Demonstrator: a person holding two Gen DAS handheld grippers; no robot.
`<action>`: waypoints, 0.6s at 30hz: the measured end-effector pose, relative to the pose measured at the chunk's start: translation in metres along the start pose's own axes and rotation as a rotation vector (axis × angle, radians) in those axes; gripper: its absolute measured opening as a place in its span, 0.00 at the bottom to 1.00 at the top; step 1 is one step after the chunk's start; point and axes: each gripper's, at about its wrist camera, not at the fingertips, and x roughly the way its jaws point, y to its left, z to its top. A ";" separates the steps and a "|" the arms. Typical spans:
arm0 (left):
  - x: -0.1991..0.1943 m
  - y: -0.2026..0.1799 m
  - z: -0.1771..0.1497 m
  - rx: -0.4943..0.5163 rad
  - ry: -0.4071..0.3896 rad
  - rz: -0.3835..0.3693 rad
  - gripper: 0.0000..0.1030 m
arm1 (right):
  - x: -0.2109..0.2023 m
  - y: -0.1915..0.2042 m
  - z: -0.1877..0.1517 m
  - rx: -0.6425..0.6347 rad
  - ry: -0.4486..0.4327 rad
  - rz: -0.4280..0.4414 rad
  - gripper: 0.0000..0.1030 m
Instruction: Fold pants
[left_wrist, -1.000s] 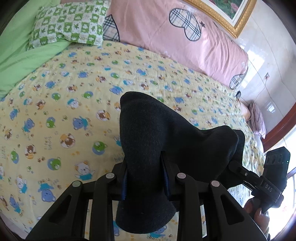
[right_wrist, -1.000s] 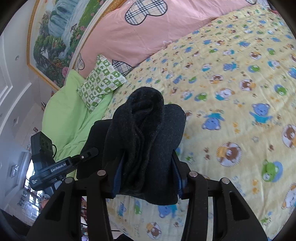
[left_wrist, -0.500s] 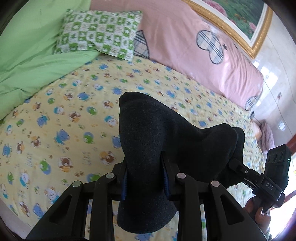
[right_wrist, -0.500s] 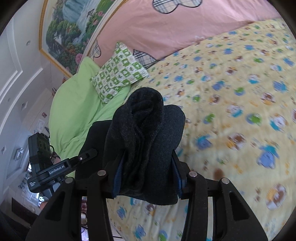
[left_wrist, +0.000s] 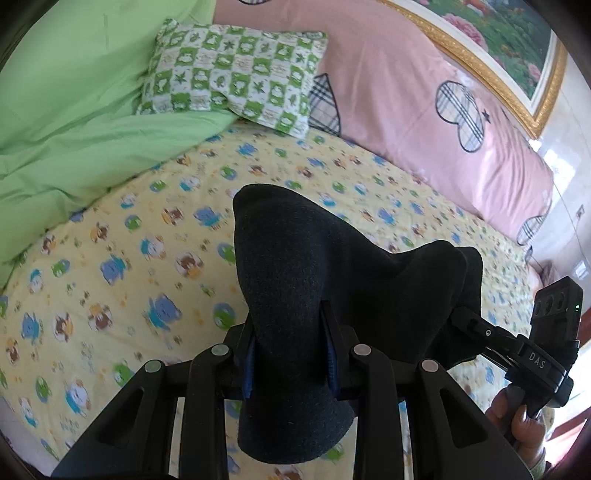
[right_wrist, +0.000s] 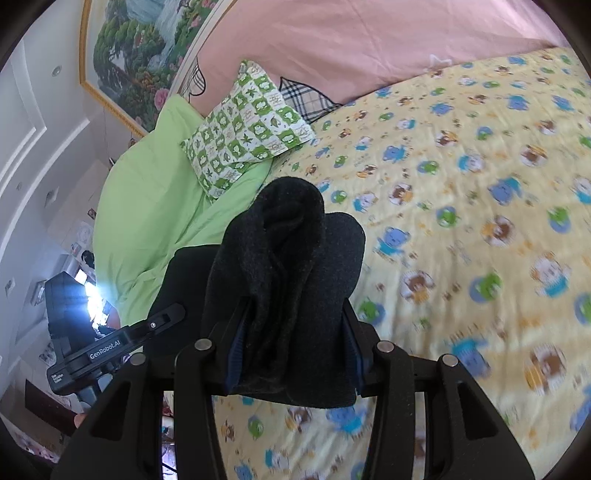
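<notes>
Step in hand, as I read it: carry/transfer phase. Both grippers hold the pants up off the bed, not laid out yet.

Left gripper (left_wrist: 288, 354): jaws pinching a thick bunch of the dark pants (left_wrist: 317, 280), blue pads pressed into the fabric on both sides. Right gripper (right_wrist: 293, 349): same, jaws clamped on a fatter wad, several layers rolled together between the pads.

Pants: dark charcoal, fuzzy knit-like cloth, looks soft and limp. It humps up past each set of jaws, drapes between the two grippers and sags below them. No clear waistband or leg edge visible, so orientation is unknown.

Next move, my call: lower both ends onto the yellow bear-print sheet (left_wrist: 122, 258), pull the grippers apart to take out slack, get the cloth flat before any fold. Wadded grip on the right likely needs a regrip at an edge.

Farther out: green checked pillow (right_wrist: 247, 133) and green blanket (left_wrist: 74, 122) at far left, pink bedding (left_wrist: 424, 110) along the far side, framed painting (right_wrist: 136, 55) on the wall.
</notes>
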 end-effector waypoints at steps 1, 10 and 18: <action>0.002 0.003 0.003 -0.005 -0.001 0.006 0.28 | 0.004 0.001 0.002 -0.002 0.002 0.002 0.45; 0.028 0.023 0.030 -0.021 -0.022 0.044 0.28 | 0.044 0.005 0.027 -0.028 0.020 0.011 0.45; 0.057 0.041 0.035 -0.048 -0.002 0.065 0.28 | 0.076 -0.005 0.046 -0.040 0.076 -0.008 0.46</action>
